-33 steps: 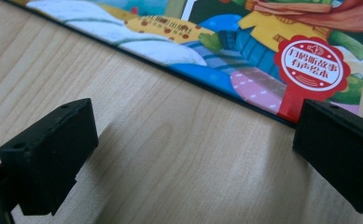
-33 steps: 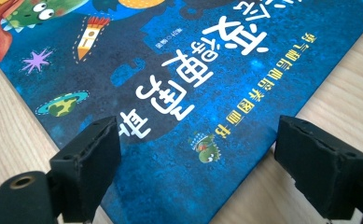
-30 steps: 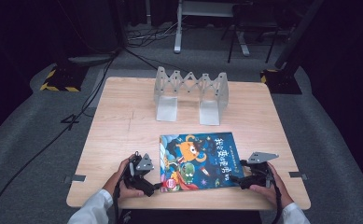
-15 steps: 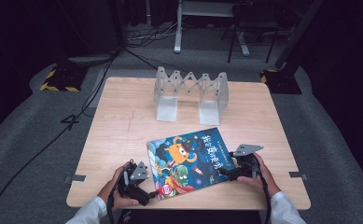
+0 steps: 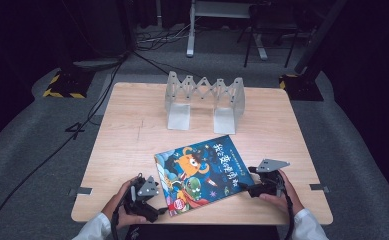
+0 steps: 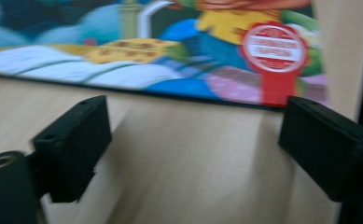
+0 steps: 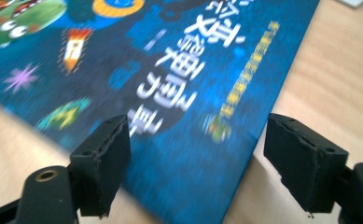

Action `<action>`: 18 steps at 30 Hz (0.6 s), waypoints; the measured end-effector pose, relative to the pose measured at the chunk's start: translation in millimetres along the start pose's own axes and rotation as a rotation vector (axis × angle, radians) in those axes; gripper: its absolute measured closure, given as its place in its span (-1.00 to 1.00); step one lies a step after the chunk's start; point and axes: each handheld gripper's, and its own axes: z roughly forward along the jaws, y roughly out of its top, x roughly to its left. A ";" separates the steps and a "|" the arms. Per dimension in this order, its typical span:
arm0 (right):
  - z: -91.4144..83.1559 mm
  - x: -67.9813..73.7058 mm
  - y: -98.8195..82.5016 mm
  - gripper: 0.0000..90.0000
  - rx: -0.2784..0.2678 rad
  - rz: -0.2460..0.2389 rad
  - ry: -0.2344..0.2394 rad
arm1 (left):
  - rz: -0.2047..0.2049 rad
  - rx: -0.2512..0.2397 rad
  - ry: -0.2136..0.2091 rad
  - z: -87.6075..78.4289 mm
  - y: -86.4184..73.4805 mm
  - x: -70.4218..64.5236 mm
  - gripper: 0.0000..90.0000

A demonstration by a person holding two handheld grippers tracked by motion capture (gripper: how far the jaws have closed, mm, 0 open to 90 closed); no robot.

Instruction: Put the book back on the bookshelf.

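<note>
high: above, looking down | claw cameras: close, sharing book [image 5: 203, 173]

The right gripper [image 7: 195, 163] looks along its two black jaws, which rise from the bottom edge and stand wide apart; they have just been closing a little. Between them lies the near corner of a picture book [image 7: 170, 93], flat on a pale wooden table [image 7: 328, 70]. Neither pad presses on it: the left jaw hangs over the cover near its lower edge, and the right jaw sits just beyond the book's right edge, over bare wood. The cover is deep blue with large white lettering, a line of small yellow print along the right edge, a green toothy creature at top left, and small stars and a rocket. The picture is slightly blurred.
</note>
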 end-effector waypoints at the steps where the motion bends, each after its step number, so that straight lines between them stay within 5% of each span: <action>1: -7.7 3.8 -7.0 -0.43 -0.011 0.008 -0.015 | -0.033 -0.007 0.023 -0.7 -1.6 6.5 -0.66; 2: -11.4 6.6 -9.8 -0.43 -0.019 0.011 -0.013 | -0.070 -0.016 0.058 -3.3 -5.2 17.9 -0.65; 10: -16.1 19.8 -21.4 -0.42 0.002 -0.005 -0.020 | -0.145 -0.047 0.103 -5.7 -4.8 50.3 -0.64; 18: -15.4 20.8 -22.1 -0.40 0.015 -0.010 -0.047 | -0.138 -0.082 0.086 4.2 15.9 76.3 -0.64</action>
